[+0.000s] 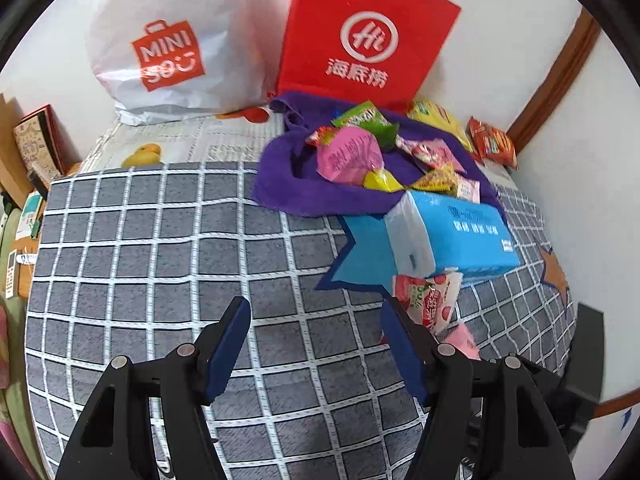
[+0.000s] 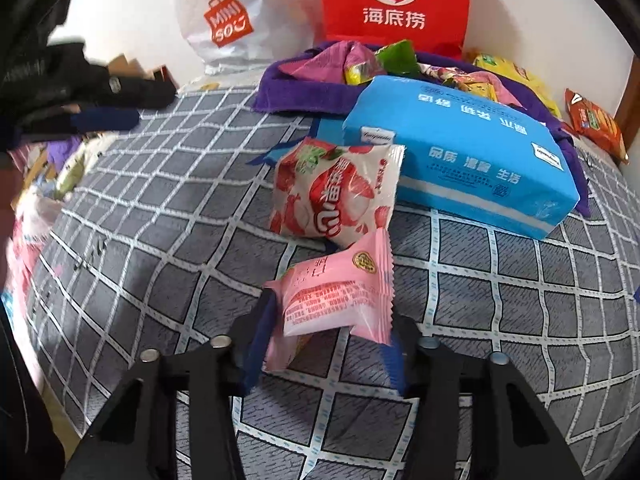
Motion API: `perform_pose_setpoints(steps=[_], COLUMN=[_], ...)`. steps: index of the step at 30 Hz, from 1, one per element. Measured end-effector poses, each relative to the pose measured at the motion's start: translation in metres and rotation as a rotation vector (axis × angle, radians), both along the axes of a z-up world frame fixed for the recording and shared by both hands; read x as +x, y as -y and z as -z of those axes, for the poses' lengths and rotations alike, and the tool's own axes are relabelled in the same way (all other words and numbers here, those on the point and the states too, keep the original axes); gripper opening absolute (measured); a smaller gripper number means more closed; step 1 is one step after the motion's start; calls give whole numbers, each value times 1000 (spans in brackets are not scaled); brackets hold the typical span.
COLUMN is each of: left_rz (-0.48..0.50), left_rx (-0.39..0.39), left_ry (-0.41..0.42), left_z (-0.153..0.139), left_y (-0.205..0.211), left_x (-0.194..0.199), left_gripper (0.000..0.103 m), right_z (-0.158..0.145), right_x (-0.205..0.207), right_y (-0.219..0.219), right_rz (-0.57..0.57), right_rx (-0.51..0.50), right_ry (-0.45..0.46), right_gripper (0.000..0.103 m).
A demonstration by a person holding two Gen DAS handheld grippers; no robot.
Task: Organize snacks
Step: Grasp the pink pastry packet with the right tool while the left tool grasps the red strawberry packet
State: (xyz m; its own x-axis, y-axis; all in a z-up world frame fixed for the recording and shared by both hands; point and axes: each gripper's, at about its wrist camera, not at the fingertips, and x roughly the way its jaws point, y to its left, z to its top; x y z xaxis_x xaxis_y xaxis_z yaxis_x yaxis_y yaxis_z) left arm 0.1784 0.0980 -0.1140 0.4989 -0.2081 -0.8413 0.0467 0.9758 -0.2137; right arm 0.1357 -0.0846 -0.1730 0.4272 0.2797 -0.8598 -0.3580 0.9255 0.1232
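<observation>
My right gripper (image 2: pixel 326 332) is shut on a pink snack packet (image 2: pixel 340 296) and holds it just above the checked blanket. A red-and-white strawberry snack packet (image 2: pixel 336 196) lies just beyond it, against a blue tissue pack (image 2: pixel 464 152). My left gripper (image 1: pixel 316 332) is open and empty over the blanket; the strawberry packet (image 1: pixel 428 300) and the pink packet (image 1: pixel 464 340) show by its right finger. Several loose snacks (image 1: pixel 360 152) lie piled on a purple cloth (image 1: pixel 288 176) behind the tissue pack (image 1: pixel 452 232).
A red paper bag (image 1: pixel 368 36) and a white Miniso bag (image 1: pixel 160 44) stand against the back wall. An orange snack packet (image 2: pixel 596 124) and yellow packets (image 1: pixel 440 120) lie at the right by the wall. A grey checked blanket (image 1: pixel 160 260) covers the surface.
</observation>
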Motion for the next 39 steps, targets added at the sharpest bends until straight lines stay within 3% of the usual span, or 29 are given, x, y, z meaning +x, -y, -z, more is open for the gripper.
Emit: perform_pose_setpoints(steps=[9, 17, 21, 26, 31, 39], left_rz=[63, 152, 166, 160, 160, 177], left_rx=[-22, -54, -55, -37, -48, -105], left_ry=[-34, -71, -105, -90, -80, -74], left_z=[21, 43, 57, 62, 58, 46], left_y=[35, 78, 97, 108, 105, 94], left_x=[10, 19, 26, 28, 26, 12], left_gripper=[66, 66, 66, 64, 45, 27], right_z=[-5, -13, -12, -10, -8, -12], right_x=[6, 7, 5, 1, 3, 5], right_y=[30, 88, 112, 131, 134, 124], right_rz=[24, 144, 191, 231, 236, 223], right_rx=[42, 34, 28, 32, 31, 19], right_ry=[60, 90, 87, 81, 76, 73], right_gripper=[33, 33, 33, 33, 33, 33])
